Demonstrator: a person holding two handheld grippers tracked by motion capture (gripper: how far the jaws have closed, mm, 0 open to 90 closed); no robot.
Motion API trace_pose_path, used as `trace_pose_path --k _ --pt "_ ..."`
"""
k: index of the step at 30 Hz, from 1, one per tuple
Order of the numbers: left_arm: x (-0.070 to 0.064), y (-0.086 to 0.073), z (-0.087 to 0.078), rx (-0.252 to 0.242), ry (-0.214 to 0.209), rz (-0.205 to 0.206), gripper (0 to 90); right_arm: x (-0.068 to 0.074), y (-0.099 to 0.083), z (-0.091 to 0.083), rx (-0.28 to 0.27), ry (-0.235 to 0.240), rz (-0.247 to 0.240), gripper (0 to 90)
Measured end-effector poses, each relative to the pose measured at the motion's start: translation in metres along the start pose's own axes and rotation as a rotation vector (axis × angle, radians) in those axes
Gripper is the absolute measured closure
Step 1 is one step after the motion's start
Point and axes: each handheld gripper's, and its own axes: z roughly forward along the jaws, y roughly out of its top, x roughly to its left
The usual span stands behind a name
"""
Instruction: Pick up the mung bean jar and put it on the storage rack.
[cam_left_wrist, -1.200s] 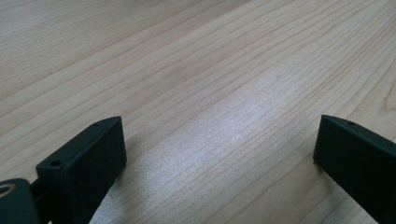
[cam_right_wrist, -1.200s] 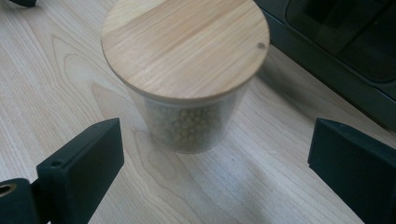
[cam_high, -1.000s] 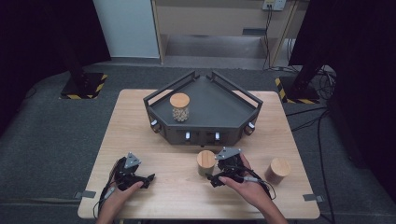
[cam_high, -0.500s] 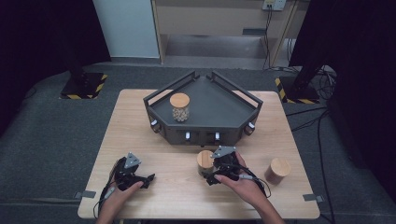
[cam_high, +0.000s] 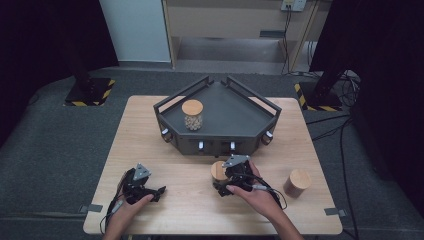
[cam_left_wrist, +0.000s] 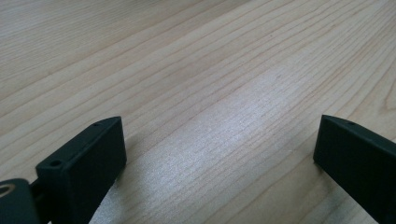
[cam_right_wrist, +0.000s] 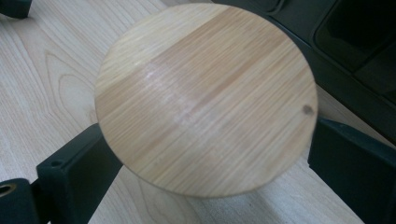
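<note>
A jar with a round wooden lid (cam_high: 217, 170) (cam_right_wrist: 205, 98) stands on the table just in front of the black tray. My right gripper (cam_high: 223, 179) (cam_right_wrist: 217, 135) is open, one jaw on each side of this jar, below the lid's rim; whether the jaws touch it is not visible. My left gripper (cam_high: 156, 192) (cam_left_wrist: 219, 135) rests open near the table's front left, with bare wood between its jaws. A second lidded jar (cam_high: 297, 182) stands at the front right. A third jar (cam_high: 192, 114), with pale round pieces inside, stands on the tray.
The black angular tray (cam_high: 235, 112) with raised rails and small knobs on its front sits at the back centre of the wooden table (cam_high: 150, 130). Its front wall (cam_right_wrist: 355, 60) lies close behind the jar in the right gripper view.
My right gripper has moved left and forward, so its jaws now straddle the jar in front of the tray. The left gripper has stayed still.
</note>
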Motion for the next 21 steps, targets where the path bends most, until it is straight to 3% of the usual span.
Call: trace_pose_path --k 21 --pt "0.0000 0.0000 0.0000 0.000 0.000 0.000 1.0 0.0038 0.0061 0.0088 0.010 0.011 -0.013 8.6"
